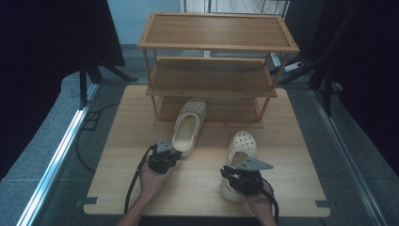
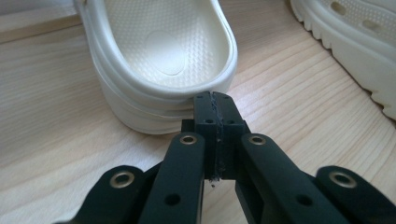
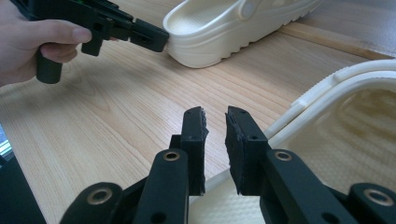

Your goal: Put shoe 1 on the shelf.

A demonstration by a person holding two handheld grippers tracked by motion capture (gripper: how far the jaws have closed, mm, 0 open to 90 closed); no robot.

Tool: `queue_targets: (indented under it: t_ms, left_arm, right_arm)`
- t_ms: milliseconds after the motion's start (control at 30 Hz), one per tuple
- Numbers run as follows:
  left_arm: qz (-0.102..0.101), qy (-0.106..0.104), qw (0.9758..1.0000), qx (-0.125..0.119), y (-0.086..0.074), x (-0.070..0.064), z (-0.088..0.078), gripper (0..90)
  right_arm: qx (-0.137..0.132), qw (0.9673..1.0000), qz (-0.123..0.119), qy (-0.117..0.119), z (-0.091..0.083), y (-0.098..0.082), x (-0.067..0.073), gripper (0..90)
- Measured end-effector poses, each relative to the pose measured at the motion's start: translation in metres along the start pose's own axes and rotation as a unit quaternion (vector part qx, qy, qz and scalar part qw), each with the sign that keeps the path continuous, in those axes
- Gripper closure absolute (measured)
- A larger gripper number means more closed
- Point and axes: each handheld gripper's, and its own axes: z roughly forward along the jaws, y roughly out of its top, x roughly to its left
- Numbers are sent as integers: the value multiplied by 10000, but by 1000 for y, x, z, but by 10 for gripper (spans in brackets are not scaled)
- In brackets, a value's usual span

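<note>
Pre-grasp: left gripper [image 2: 215, 105] clenched empty at left clog [image 2: 159, 56] heel; right gripper [image 3: 215, 122] slightly parted over right clog [image 3: 345, 121] heel rim. Next likely: open, grip heels, shelve on rack [image 1: 216, 47].

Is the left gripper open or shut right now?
Shut. In the left gripper view, the left gripper has its two jaws pressed flat together with nothing between them, tips at the heel rim of the left clog.

Three-tier wooden rack [image 1: 217, 47] at far edge of wooden table [image 1: 122, 141] (tiers bare).
</note>
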Motion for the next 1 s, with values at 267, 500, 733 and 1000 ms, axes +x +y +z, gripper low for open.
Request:
queue_targets:
  t_ms: [267, 500, 733, 1000]
  left_arm:
    - [116, 18, 9999, -18, 18, 2, 14, 893]
    - [146, 1, 9997, -198, 42, 1, 27, 892]
    - [210, -50, 9996, -157, 55, 5, 46, 892]
    - [253, -9, 9994, -234, 66, 7, 60, 893]
  right_arm:
    - [14, 10000, -34, 24, 2, 1, 3, 769]
    - [43, 10000, -25, 50, 4, 0, 2, 769]
    - [50, 9999, -10, 143, 6, 1, 3, 769]
    - [32, 9999, -10, 146, 5, 1, 3, 768]
